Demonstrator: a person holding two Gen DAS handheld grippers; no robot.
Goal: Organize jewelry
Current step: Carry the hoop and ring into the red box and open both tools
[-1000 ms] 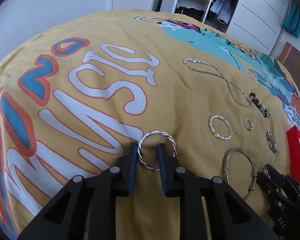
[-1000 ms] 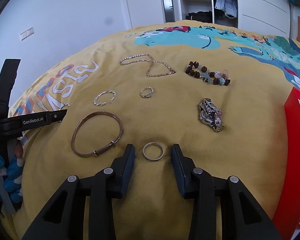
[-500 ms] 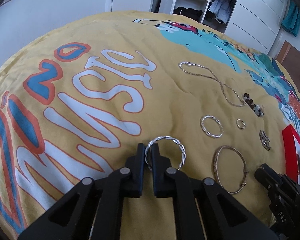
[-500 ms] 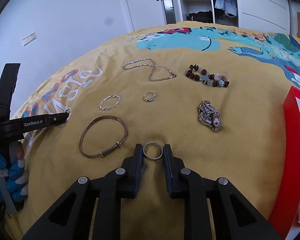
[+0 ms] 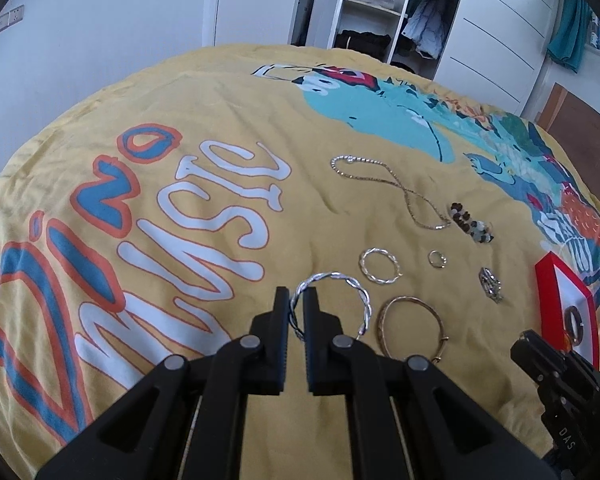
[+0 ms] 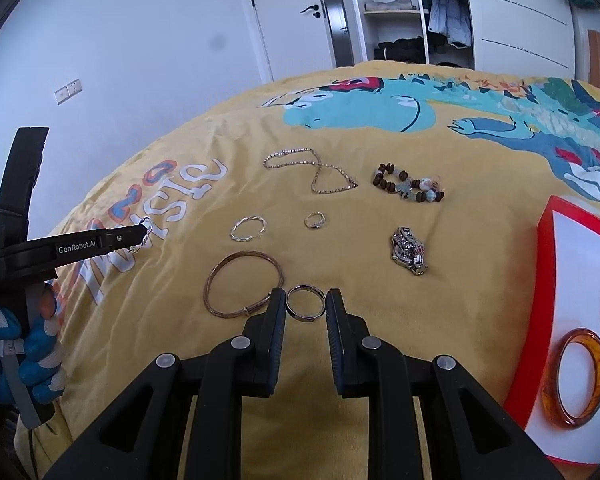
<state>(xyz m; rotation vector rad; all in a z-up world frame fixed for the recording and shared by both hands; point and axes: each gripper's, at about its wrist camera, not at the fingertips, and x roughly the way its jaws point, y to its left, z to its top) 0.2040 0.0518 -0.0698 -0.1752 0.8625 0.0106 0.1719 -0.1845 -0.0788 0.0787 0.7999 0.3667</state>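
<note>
While the left gripper (image 5: 296,312) is pinching the twisted silver hoop (image 5: 332,304) and the right gripper (image 6: 306,306) a plain ring (image 6: 306,304), both are likely carrying these 2 toward the red tray (image 6: 548,264) at right.

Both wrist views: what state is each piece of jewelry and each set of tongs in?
Left tongs: shut on twisted silver hoop.
Right tongs: shut on plain ring.
Bangle: flat on bedspread.
Chain necklace: loose, looped.
Amber bangle: in red tray.
</note>
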